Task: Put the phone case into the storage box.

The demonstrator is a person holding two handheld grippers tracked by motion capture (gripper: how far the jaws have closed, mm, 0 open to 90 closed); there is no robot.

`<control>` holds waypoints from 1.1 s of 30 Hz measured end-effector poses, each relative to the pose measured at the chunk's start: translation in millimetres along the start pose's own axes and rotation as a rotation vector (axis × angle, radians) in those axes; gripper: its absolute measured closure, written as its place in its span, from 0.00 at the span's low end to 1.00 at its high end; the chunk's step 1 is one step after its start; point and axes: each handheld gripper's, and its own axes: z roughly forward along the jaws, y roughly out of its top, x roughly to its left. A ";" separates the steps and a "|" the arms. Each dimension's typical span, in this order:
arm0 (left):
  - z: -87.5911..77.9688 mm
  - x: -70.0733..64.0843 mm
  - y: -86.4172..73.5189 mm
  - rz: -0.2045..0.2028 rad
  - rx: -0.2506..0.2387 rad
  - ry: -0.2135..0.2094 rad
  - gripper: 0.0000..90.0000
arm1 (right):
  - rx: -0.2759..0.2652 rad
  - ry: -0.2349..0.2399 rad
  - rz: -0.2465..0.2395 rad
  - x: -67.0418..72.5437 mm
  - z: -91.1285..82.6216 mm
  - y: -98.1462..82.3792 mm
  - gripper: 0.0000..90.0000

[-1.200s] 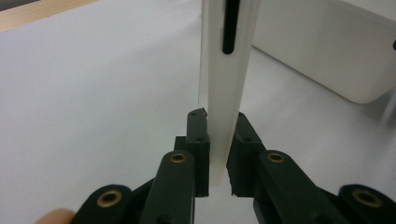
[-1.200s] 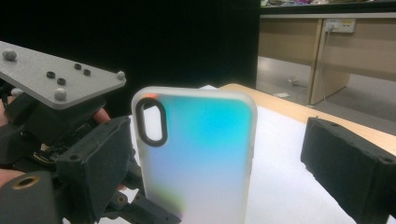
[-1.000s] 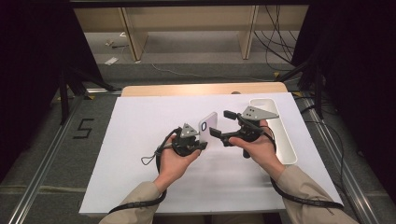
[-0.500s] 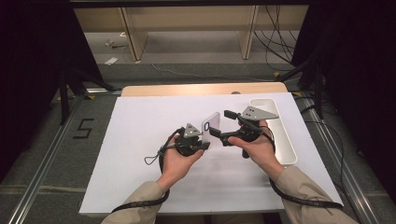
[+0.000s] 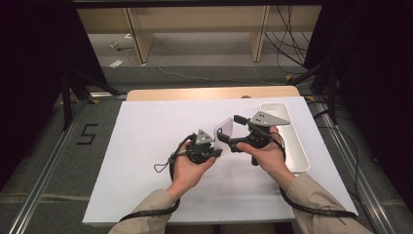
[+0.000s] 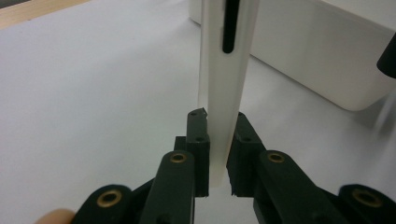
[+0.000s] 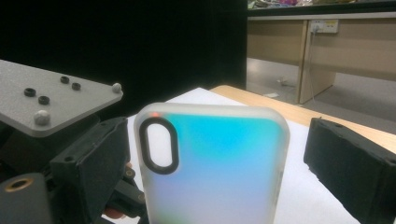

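A frosted white phone case stands upright above the white table sheet, with an oval camera cutout near its top. My left gripper is shut on the case's lower edge; in the left gripper view the case rises edge-on from between the pads of that gripper. My right gripper comes in from the right, open wide. In the right gripper view the case stands broadside between the jaws of that gripper, touching neither. The left gripper's grey plate shows behind.
A long white tray lies along the right side of the sheet, close behind the right hand, and appears as a white wall in the left gripper view. A wooden table edge runs along the back. Cables trail from both grippers.
The left gripper and the case have shifted slightly to the right, toward the right gripper. The right gripper has stayed put.
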 end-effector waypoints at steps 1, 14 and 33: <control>0.8 -0.9 0.0 -0.004 -0.004 -0.004 0.90 | -0.001 -0.001 0.005 -0.1 0.0 -0.3 0.09; 4.1 -7.6 1.2 0.012 -0.005 -0.006 0.90 | 0.004 -0.013 0.002 0.9 1.8 -2.7 0.10; 5.2 -9.9 2.1 0.011 -0.008 -0.013 0.90 | 0.009 -0.027 0.004 2.1 1.9 -5.3 0.20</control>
